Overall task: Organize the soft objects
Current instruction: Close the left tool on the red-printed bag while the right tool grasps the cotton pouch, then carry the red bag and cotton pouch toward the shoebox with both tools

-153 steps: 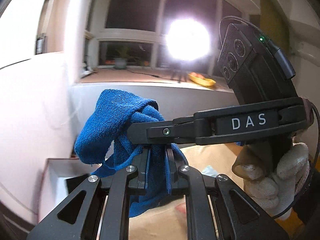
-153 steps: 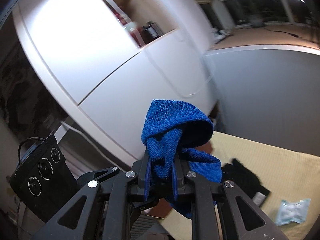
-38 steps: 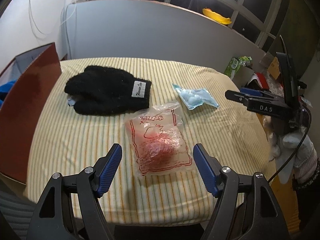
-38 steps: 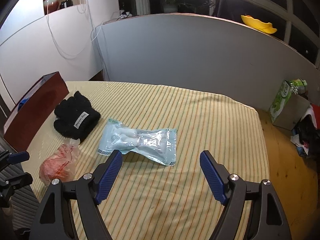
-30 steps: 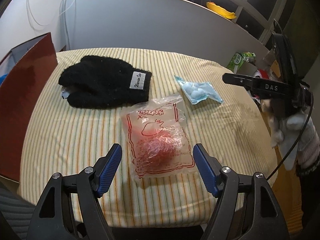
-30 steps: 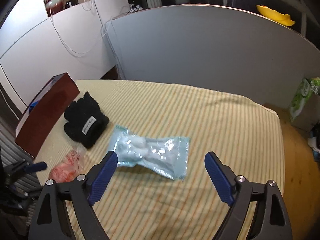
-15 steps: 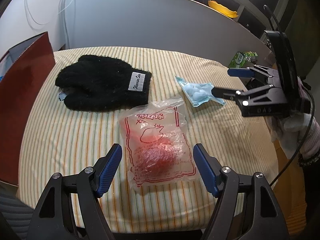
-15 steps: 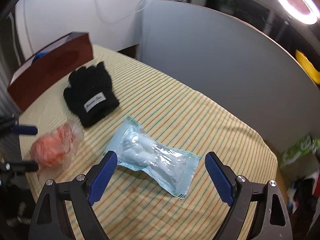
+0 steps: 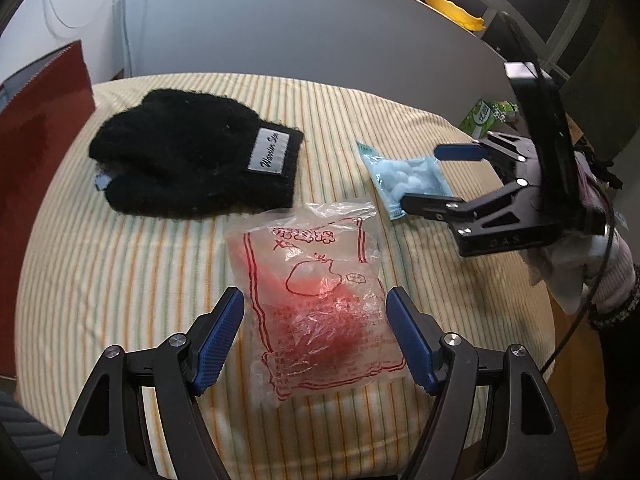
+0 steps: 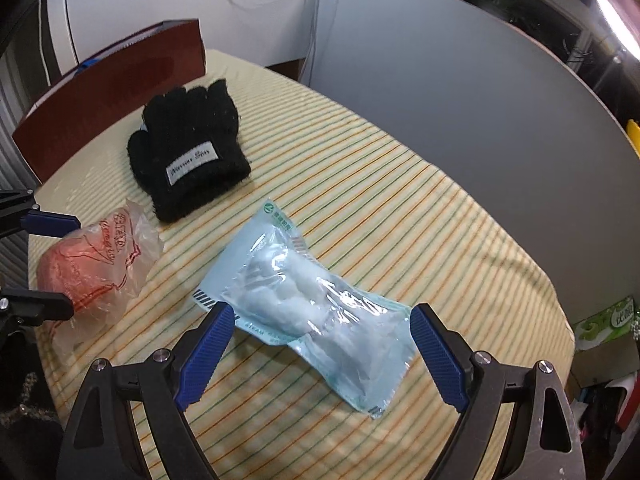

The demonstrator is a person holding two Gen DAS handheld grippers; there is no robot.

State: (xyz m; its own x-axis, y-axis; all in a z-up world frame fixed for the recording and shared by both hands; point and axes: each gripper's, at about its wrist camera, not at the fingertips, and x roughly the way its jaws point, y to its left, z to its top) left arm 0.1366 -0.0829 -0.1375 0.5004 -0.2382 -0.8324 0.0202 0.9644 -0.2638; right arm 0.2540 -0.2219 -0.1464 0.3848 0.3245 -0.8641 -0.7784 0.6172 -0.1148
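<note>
Both grippers hang, jaws apart and empty: left gripper straddling the red-printed bag, right gripper the cotton packet, seemingly to grab both together.

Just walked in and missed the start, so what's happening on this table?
A person holds a gripper in each hand over a striped tablecloth. The left gripper hangs open around a clear bag with red contents, while the right gripper hangs open over a pale blue packet of cotton balls. Neither grips anything yet. Black knit gloves lie untouched beside a red-brown box.
</note>
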